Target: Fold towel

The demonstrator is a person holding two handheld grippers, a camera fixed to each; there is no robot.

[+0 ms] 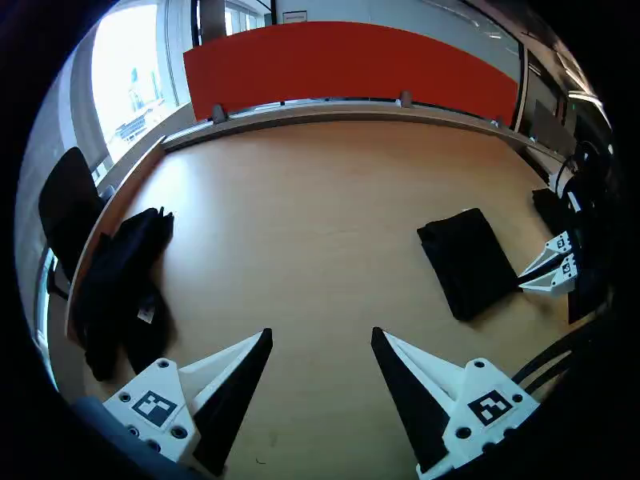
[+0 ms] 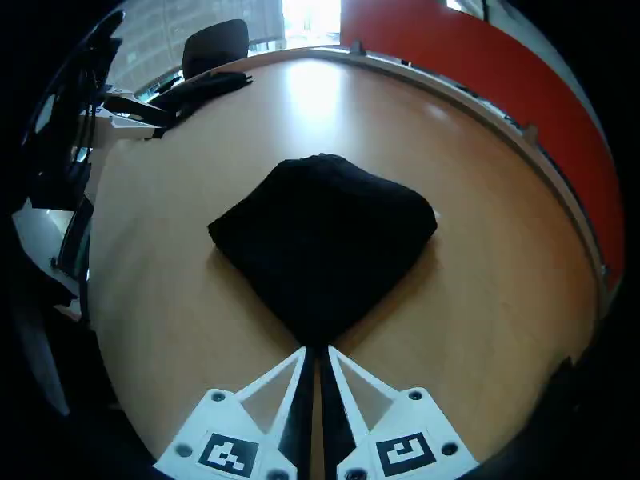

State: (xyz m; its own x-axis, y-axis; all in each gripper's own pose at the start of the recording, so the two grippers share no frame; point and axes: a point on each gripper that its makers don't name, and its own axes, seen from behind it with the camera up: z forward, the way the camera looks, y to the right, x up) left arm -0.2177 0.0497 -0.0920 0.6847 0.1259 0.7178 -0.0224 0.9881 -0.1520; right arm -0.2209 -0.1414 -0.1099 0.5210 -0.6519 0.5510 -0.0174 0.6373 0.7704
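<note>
Towel [image 2: 324,240] lies as a black, thick, folded-looking bundle on the bench [image 2: 496,304], straight ahead of my right claw [image 2: 318,352], with its nearest corner pointing at the fingertips and touching them. That claw is clenched, with only a sliver between the fingers; I cannot tell whether any cloth is nipped in that sliver. My left claw [image 1: 322,332] is released, its fingers spread wide over bare wood. From there the towel [image 1: 468,260] is ahead and well off to the right, and the right claw [image 1: 522,282] sits at the towel's corner. I judge the cloth soft, limp and light, matte rather than slippery, and with nothing fragile about it. Lifted by a single corner it would probably sag, and the layers could slide apart. I would take hold through all the layers at a corner or along a folded edge. Ideally each claw takes one of two neighbouring corners, so the next fold goes over square. A separate heap of dark cloth [image 1: 128,280] lies to the left of my left claw, well apart from the towel.
</note>
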